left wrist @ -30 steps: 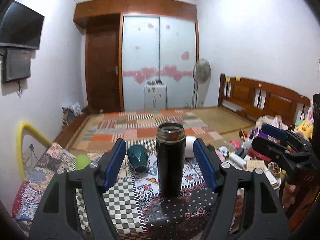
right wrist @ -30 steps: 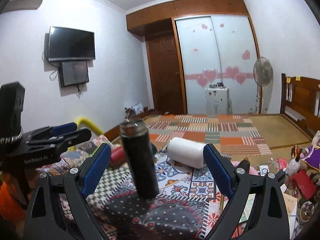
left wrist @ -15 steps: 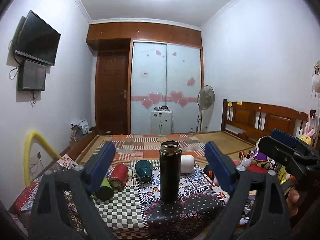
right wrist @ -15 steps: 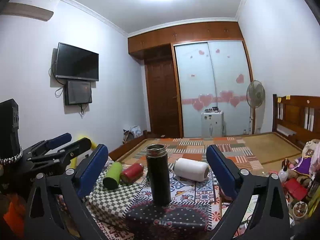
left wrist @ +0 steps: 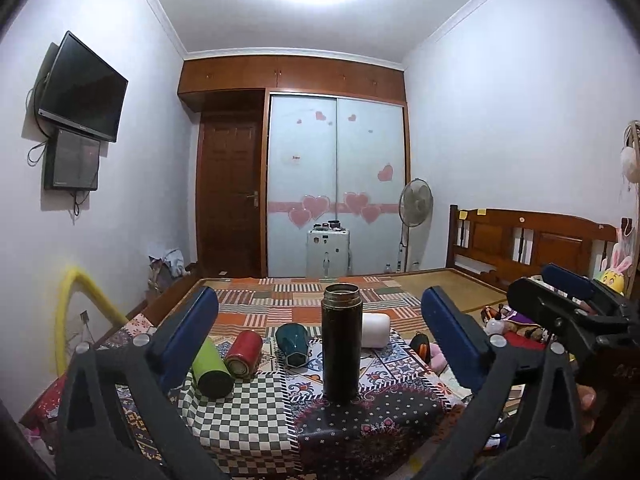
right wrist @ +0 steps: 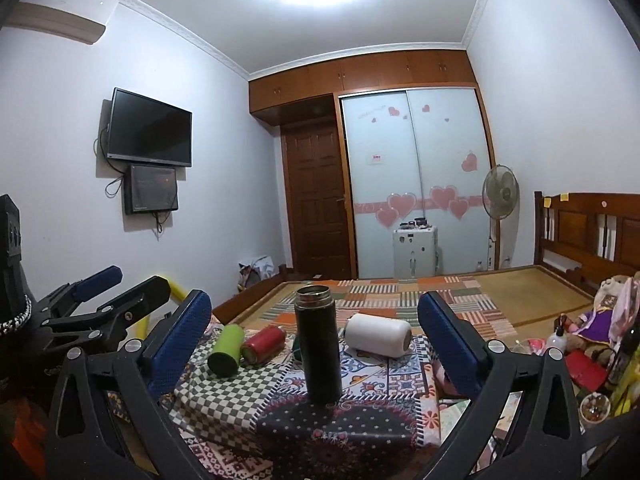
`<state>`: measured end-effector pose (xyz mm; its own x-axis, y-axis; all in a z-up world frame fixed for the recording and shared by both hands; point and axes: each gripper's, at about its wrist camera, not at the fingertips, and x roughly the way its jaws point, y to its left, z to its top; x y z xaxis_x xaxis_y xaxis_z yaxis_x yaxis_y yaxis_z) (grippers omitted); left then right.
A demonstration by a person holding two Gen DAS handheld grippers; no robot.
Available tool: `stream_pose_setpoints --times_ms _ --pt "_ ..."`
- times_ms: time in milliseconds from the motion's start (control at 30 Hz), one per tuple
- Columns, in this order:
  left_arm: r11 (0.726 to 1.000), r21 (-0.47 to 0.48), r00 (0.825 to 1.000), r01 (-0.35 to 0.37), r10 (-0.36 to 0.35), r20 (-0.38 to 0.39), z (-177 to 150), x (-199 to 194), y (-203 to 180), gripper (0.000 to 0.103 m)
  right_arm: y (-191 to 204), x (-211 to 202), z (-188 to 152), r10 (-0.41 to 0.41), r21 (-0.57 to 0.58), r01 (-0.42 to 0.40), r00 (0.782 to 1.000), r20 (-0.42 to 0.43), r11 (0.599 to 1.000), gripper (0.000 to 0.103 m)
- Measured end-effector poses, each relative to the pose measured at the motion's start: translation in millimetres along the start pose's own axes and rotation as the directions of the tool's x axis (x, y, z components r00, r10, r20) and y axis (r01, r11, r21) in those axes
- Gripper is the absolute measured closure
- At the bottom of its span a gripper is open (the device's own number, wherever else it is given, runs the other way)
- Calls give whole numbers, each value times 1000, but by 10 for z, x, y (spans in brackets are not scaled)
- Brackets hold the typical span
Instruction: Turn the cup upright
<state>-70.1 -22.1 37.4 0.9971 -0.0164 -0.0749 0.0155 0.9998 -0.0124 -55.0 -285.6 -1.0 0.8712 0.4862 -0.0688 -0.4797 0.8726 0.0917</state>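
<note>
A tall black flask [left wrist: 341,342] stands upright on the patterned tablecloth [left wrist: 248,412]; it also shows in the right wrist view [right wrist: 319,344]. Behind it lie a green cup [left wrist: 211,368], a red cup [left wrist: 243,354], a teal cup [left wrist: 292,340] and a white cup [left wrist: 375,330] on their sides. My left gripper [left wrist: 320,344] is open and empty, well back from the flask. My right gripper [right wrist: 314,344] is open and empty too, also back from the table. The right wrist view shows the green cup [right wrist: 227,350], red cup [right wrist: 264,344] and white cup [right wrist: 378,334].
The table's front edge [right wrist: 320,436] is close below the grippers. Toys and clutter [right wrist: 580,344] lie to the right. A yellow tube [left wrist: 76,312] arcs at the left. A bed frame [left wrist: 532,240], fan [left wrist: 416,204] and wardrobe [left wrist: 336,184] stand behind.
Both grippers have pulled back and up from the flask, which now looks smaller and stands straight. The green and red cups have come into view.
</note>
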Motion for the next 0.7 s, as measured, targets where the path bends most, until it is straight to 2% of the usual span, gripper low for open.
stream_pose_setpoints --times_ms 700 --pt "1000 3 1000 -4 4 -26 -108 89 -8 0 53 -24 -26 -52 -40 51 999 -11 998 0"
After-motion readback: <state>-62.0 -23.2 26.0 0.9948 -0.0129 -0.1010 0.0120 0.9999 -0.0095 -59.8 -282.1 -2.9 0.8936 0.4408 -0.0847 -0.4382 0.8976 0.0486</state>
